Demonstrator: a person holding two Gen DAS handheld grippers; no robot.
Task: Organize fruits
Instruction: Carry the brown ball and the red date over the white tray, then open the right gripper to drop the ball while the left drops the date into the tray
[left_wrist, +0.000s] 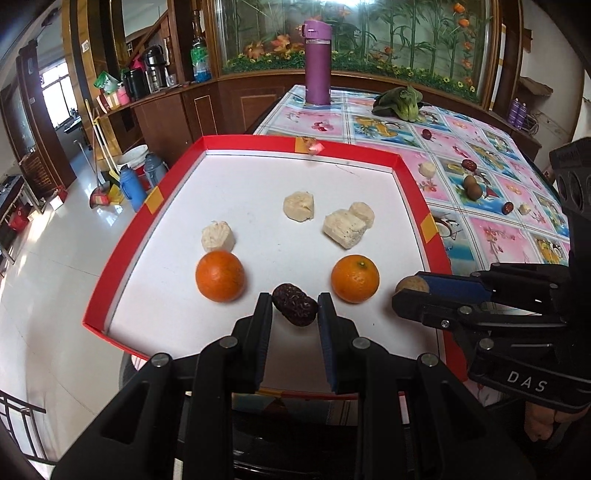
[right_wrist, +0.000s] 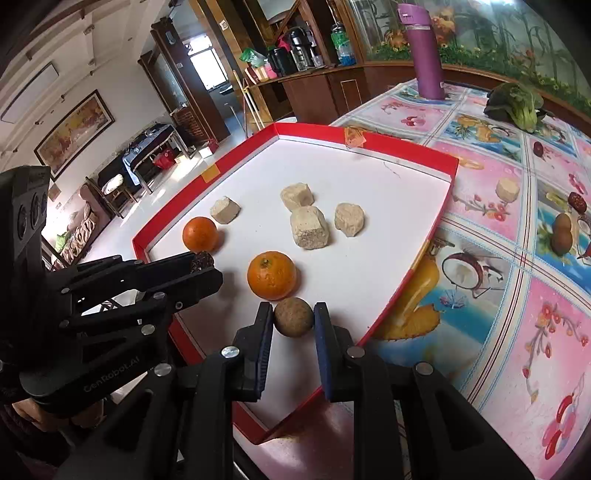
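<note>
Floral oilcloth is covering the table (right_wrist: 498, 332) where a red-rimmed tray (left_wrist: 236, 141) is holding the sorted fruit. Left gripper (left_wrist: 294, 308) is pinching a wrinkled dried date (left_wrist: 294, 309) at lower centre: light, slightly soft, grip mid-body. Right gripper (right_wrist: 293, 318) is clamping a longan (right_wrist: 293, 317): thin brittle shell, squeeze gently. Legible markings: "DAS", "GenRobot.AI".

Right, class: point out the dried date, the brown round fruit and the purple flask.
dried date (left_wrist: 294, 309), left wrist view, middle of its wrinkled skin.
brown round fruit (right_wrist: 293, 316), right wrist view, centre of its face.
purple flask (left_wrist: 317, 70), left wrist view, mid-body.
</note>
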